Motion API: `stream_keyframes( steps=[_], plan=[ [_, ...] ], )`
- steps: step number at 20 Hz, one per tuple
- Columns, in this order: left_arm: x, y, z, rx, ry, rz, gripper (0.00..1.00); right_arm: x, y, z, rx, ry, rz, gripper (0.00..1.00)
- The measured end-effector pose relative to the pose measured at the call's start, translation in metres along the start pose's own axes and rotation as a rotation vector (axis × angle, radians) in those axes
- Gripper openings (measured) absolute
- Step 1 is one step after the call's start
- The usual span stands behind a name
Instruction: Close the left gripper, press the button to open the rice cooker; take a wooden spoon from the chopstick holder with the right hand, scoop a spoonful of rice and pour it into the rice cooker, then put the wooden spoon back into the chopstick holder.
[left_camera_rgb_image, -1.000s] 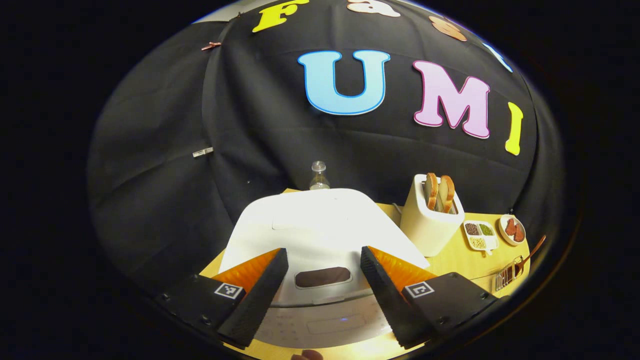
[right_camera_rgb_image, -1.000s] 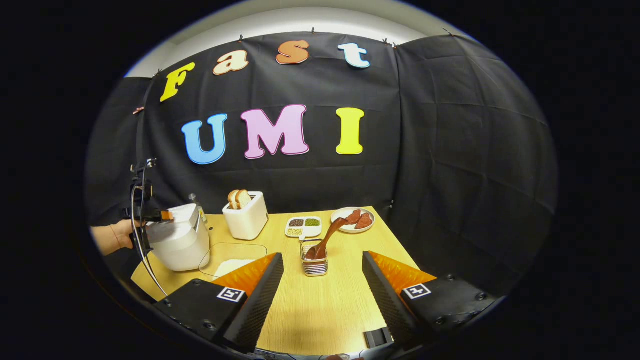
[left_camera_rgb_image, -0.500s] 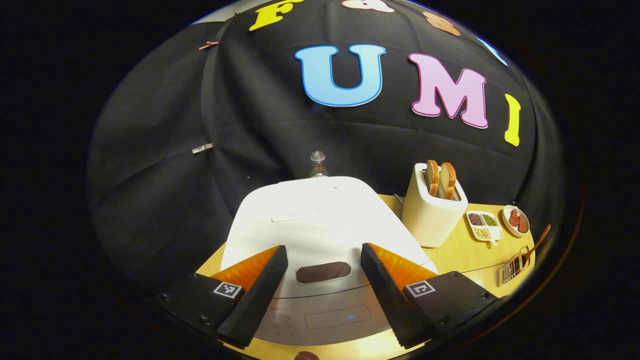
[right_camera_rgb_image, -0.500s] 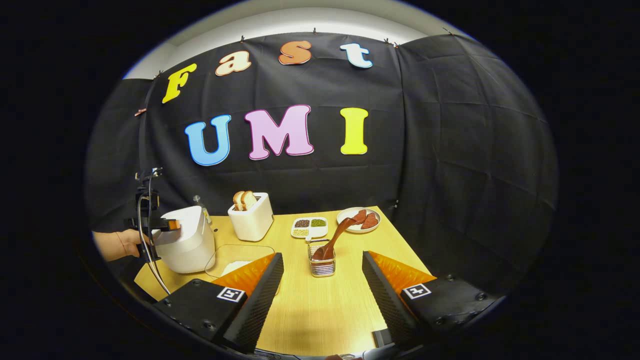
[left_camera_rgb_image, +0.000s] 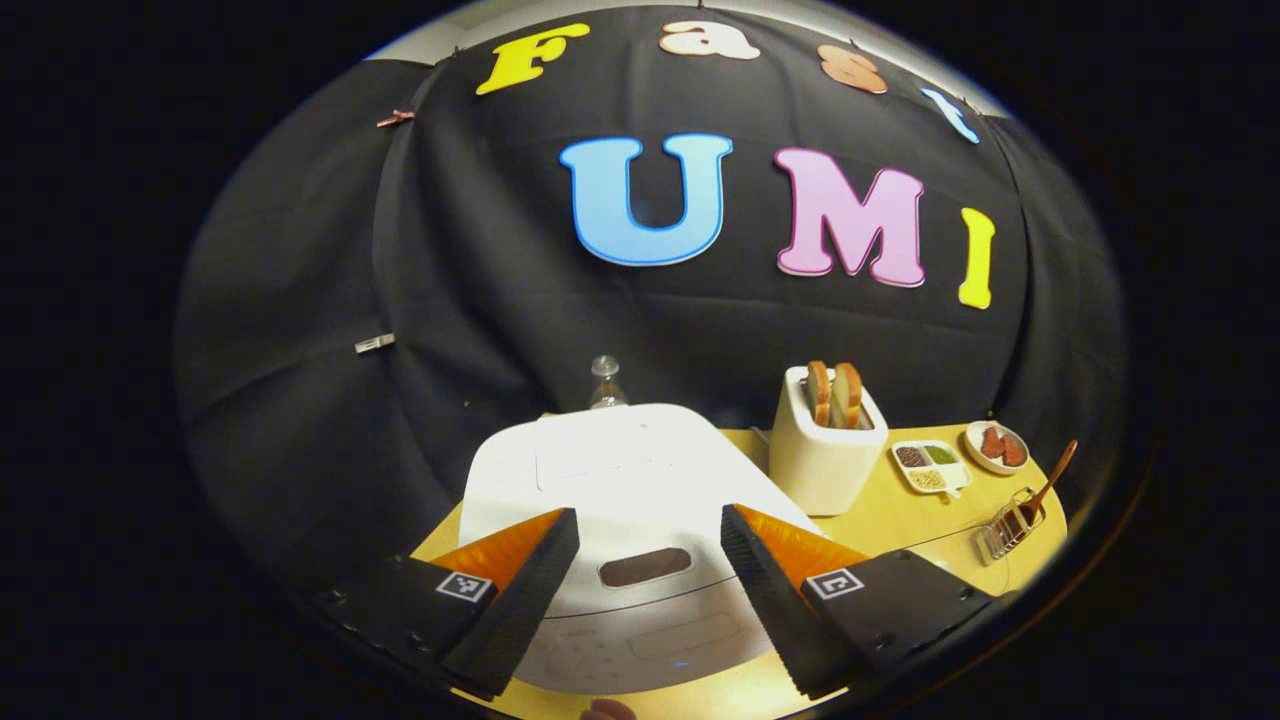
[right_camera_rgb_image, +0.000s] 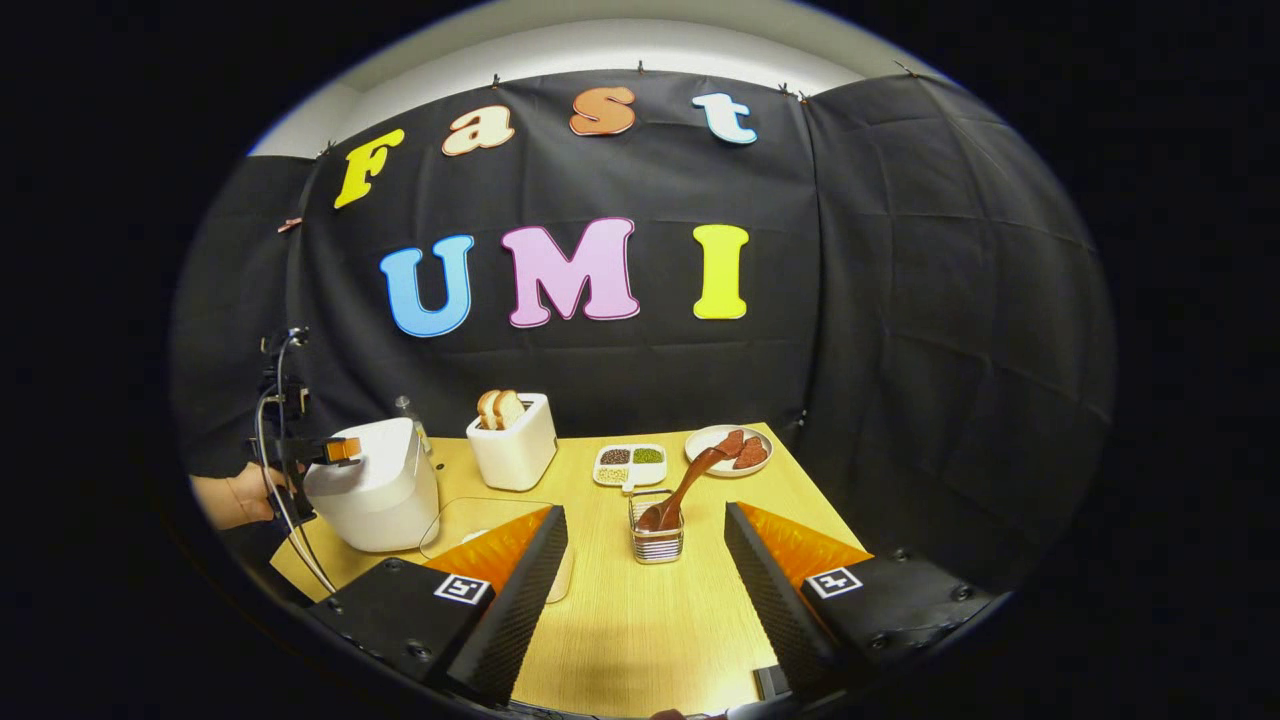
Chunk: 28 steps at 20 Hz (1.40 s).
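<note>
Black cloth wall behind a light wood counter (left_camera_rgb_image: 900, 515); in the left gripper view the left gripper (left_camera_rgb_image: 650, 570), jaws wide apart, hovers over the closed white rice cooker (left_camera_rgb_image: 620, 470), whose dark oval button (left_camera_rgb_image: 645, 567) lies between them, a rigid target for a firm press.

In the right gripper view the right gripper (right_camera_rgb_image: 645, 575), jaws open and empty, is held low and level toward the chopstick holder (right_camera_rgb_image: 657, 540); the wooden spoon (right_camera_rgb_image: 690, 485) leans in it, light and stiff, best taken by the upper handle.

i see a smooth glossy white plastic rice cooker (left_camera_rgb_image: 620, 470), a matt wood-grain table (right_camera_rgb_image: 640, 620), a shiny wire chopstick holder (right_camera_rgb_image: 657, 543), a wooden spoon (right_camera_rgb_image: 690, 485).
</note>
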<state>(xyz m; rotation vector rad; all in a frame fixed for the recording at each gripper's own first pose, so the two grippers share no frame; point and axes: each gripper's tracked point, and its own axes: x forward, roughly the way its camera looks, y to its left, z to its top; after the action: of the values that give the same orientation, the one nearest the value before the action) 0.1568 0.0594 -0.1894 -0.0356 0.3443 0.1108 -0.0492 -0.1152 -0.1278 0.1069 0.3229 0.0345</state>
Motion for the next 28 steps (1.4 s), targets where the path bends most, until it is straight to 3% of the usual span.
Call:
stream_keyframes(
  steps=[7,12,17,28],
  plan=[
    [-0.080,0.002,0.049,-0.043,-0.192,-0.117,0.98,0.007,0.017,0.015,-0.016,-0.026,0.022,0.99],
    [-0.138,0.007,0.071,-0.093,-0.279,-0.141,0.97,0.008,0.033,0.029,-0.034,-0.058,0.039,0.99],
    [-0.191,0.000,0.090,-0.041,-0.370,-0.187,0.97,0.008,0.051,0.051,-0.063,-0.112,0.052,0.98],
    [-0.248,-0.005,0.087,-0.059,-0.383,-0.226,0.97,0.001,0.101,0.101,-0.146,-0.257,0.112,0.99]
  ],
)
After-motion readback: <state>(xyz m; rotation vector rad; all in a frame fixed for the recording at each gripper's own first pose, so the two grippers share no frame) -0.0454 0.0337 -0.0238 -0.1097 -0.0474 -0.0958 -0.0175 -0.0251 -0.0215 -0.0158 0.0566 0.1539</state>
